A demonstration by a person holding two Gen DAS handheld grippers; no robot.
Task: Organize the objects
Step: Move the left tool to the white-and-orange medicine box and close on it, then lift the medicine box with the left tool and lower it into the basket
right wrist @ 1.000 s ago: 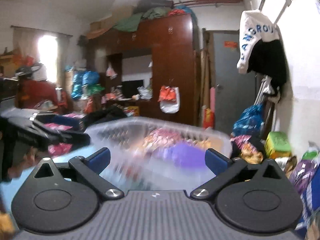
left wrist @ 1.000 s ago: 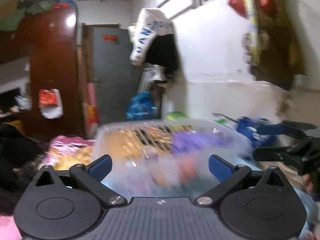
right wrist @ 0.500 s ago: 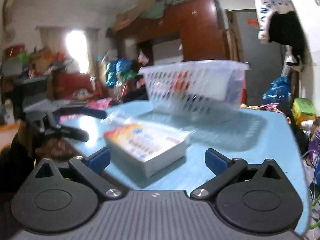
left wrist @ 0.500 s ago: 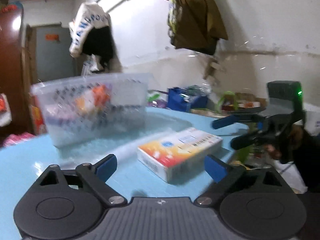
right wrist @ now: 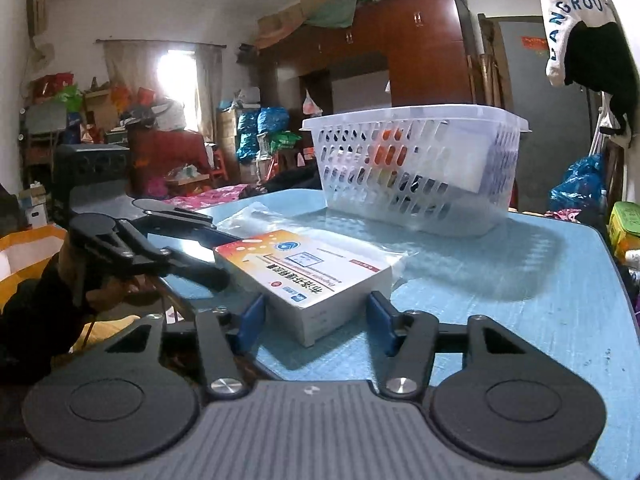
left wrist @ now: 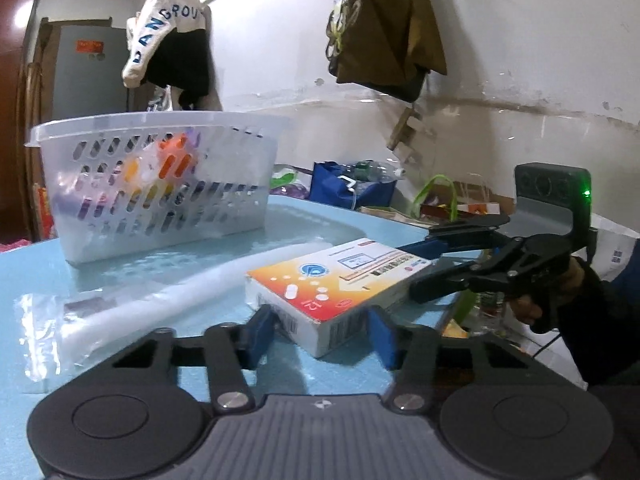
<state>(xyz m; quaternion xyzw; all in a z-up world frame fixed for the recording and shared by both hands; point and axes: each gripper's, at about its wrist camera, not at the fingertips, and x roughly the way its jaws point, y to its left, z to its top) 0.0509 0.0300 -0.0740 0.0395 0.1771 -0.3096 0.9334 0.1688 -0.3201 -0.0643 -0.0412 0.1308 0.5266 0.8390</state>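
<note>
In the left wrist view, the left gripper (left wrist: 320,332) has its fingers spread wide, and the near corner of the medicine box (left wrist: 340,284) lies between them on the blue table (left wrist: 36,280), not touching either pad; beyond the fingers stands the white basket (left wrist: 160,184), and a clear plastic bag (left wrist: 120,308) lies left of the box. In the right wrist view, the right gripper (right wrist: 314,320) is also wide apart, with the other end of the box (right wrist: 308,276) between its fingers, untouched, while the left gripper (right wrist: 180,248) comes in from the left side and the basket (right wrist: 416,168) stands far ahead.
</note>
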